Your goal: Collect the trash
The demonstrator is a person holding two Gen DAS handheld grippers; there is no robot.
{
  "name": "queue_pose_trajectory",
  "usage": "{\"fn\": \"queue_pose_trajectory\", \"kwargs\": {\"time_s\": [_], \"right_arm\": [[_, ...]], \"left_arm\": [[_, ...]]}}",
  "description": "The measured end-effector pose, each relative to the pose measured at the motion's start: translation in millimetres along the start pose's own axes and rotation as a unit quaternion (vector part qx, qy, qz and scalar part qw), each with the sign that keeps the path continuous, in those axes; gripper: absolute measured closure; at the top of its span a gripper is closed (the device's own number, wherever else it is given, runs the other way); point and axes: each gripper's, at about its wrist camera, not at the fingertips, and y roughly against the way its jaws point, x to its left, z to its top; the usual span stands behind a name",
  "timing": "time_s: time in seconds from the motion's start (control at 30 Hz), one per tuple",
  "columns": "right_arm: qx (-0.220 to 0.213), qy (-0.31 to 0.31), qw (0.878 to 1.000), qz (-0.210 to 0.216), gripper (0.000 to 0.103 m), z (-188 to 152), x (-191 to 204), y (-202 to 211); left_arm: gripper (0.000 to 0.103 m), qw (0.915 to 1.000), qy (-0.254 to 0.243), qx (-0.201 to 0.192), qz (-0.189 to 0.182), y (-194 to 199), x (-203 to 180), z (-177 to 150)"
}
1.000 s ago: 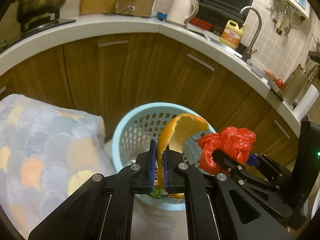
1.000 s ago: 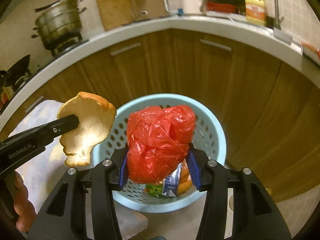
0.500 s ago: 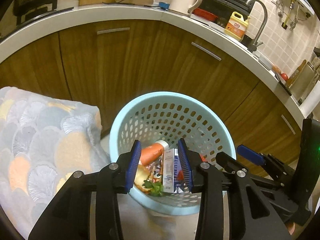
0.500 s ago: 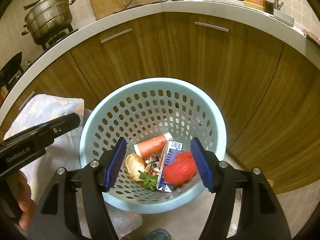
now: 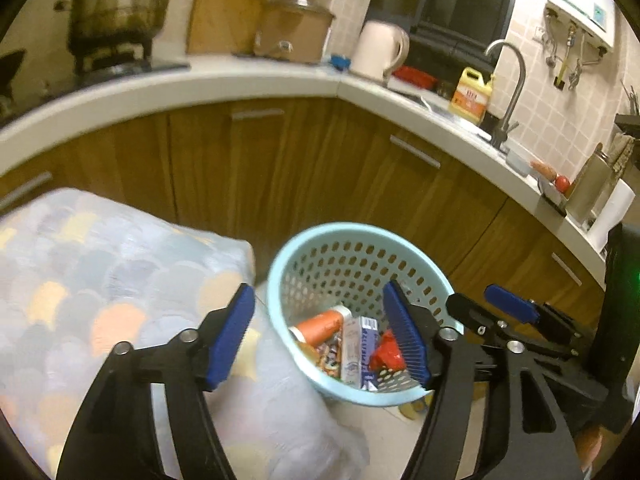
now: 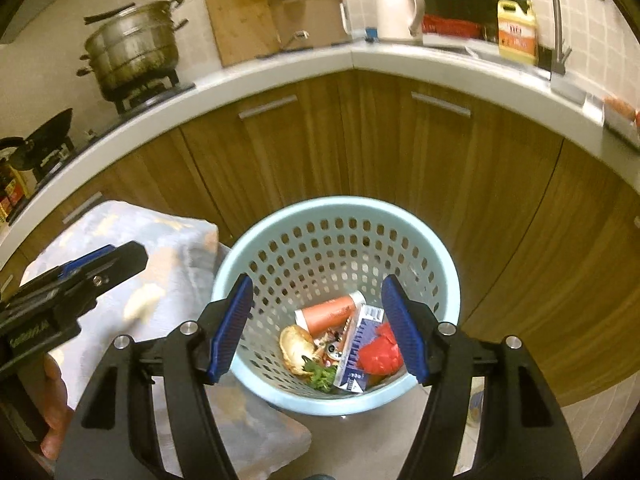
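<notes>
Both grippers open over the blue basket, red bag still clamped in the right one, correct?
Not quite. The right gripper is open and holds nothing; the right wrist view shows the red bag lying inside the blue basket. The left gripper is open too.

I see curved brown wooden cabinets [image 6: 400, 152] under a white countertop [image 6: 280, 68], beige tiled wall [image 5: 560, 92], steel steamer pot [image 6: 132, 52] on the stove, curved metal tap [image 5: 508, 80], pale tile floor [image 6: 372, 440]. Warm dim light.

Pale blue perforated basket [image 6: 420, 236] upright on floor, holding trash. Inside: orange tube [image 6: 328, 312] at 12 o'clock, bread crust [image 6: 296, 350] at 9, carton [image 6: 356, 354] centre, red bag [image 6: 380, 354] at 3, greens [image 6: 320, 376] at 6.
</notes>
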Motion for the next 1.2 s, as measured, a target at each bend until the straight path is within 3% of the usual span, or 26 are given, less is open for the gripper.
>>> {"fn": "queue_pose_trajectory", "kwargs": {"time_s": [0.1,0.23,0.33,0.43,0.63,0.8,0.93,1.2], "right_arm": [[-0.026,0.006,1.0,-0.003,0.035,1.6,11.1,20.5],[-0.055,0.011,0.998,-0.01,0.035,3.1,22.8,43.5],[-0.079,0.013,0.997,-0.02,0.028,2.3,30.3,60.6],[-0.099,0.009,0.995,-0.024,0.023,-1.5,37.0,73.9],[-0.108,0.01,0.994,-0.033,0.022,-15.2,52.4,83.0],[-0.12,0.022,0.991,-0.047,0.022,-25.8,68.2,82.9],[-0.127,0.026,0.99,-0.057,0.022,-37.7,77.7,81.1],[-0.146,0.05,0.985,-0.079,0.022,-41.9,87.5,90.4]], "left_arm": [[0.023,0.9991,-0.013,-0.031,0.027,27.7,-0.1,-4.8],[0.02,0.9959,-0.028,-0.065,0.057,60.7,0.7,-13.8],[0.018,0.9917,-0.032,-0.091,0.086,84.1,5.3,-23.2],[0.013,0.9853,-0.032,-0.121,0.116,104.1,11.0,-38.6],[0.013,0.9682,-0.047,-0.165,0.182,117.6,25.3,-65.2],[0.013,0.9741,-0.03,-0.148,0.168,115.8,37.0,-68.5],[0.013,0.9713,-0.03,-0.16,0.173,121.8,38.2,-70.8],[0.012,0.977,-0.001,-0.156,0.146,123.8,49.2,-70.3]]}}
